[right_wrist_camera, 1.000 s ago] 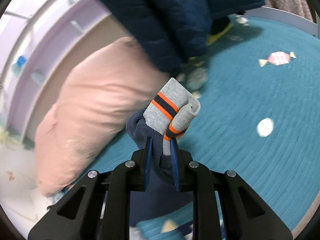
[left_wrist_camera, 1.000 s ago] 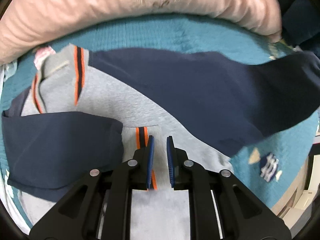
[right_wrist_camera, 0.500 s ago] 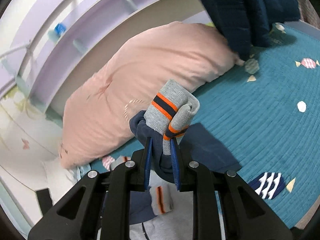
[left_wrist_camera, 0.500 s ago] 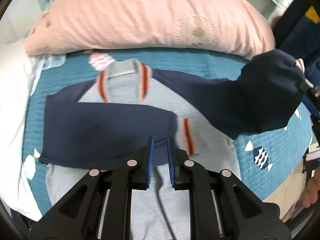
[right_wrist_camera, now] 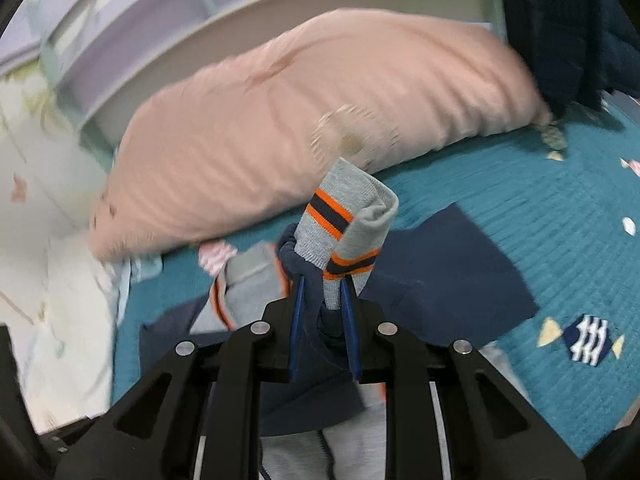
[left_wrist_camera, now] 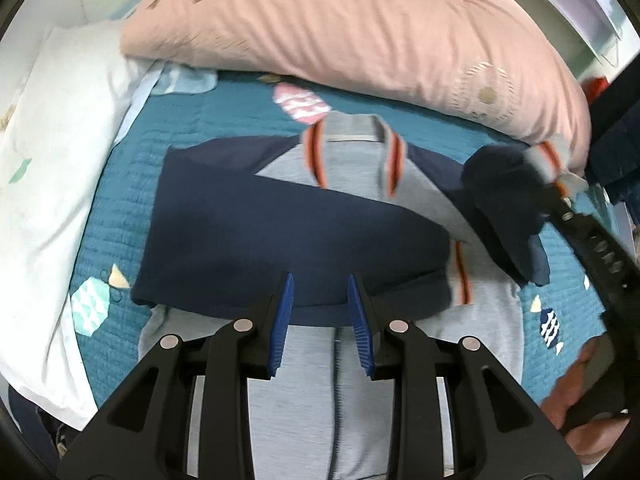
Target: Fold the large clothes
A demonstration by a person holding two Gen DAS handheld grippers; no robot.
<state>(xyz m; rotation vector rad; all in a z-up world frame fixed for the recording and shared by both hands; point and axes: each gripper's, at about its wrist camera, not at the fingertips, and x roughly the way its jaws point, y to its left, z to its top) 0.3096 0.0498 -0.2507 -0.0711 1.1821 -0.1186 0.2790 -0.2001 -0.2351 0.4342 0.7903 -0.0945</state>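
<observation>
A grey zip jacket [left_wrist_camera: 360, 168] with navy sleeves and orange-striped trim lies flat on the teal quilt [left_wrist_camera: 120, 220]. One navy sleeve [left_wrist_camera: 280, 248] is folded across its chest. My left gripper [left_wrist_camera: 320, 292] hovers above the jacket's lower front; its jaws are opening and nothing is between them. My right gripper [right_wrist_camera: 322, 292] is closing its jaws on the other sleeve's grey striped cuff [right_wrist_camera: 348, 216], which it holds raised over the jacket's right shoulder. In the left wrist view the same lifted sleeve [left_wrist_camera: 504, 200] hangs at the right.
A long pink pillow [left_wrist_camera: 360, 32] lies along the far side of the quilt. White bedding [left_wrist_camera: 52, 160] lies at the left. A lilac shelf unit [right_wrist_camera: 200, 12] stands behind the pillow. Dark navy cloth [right_wrist_camera: 560, 20] hangs at the upper right. A person's hand [left_wrist_camera: 580, 392] grips the right tool.
My left gripper has drawn back and up from the jacket, and its jaws have spread. My right gripper has carried the sleeve cuff in from the side towards the jacket's chest.
</observation>
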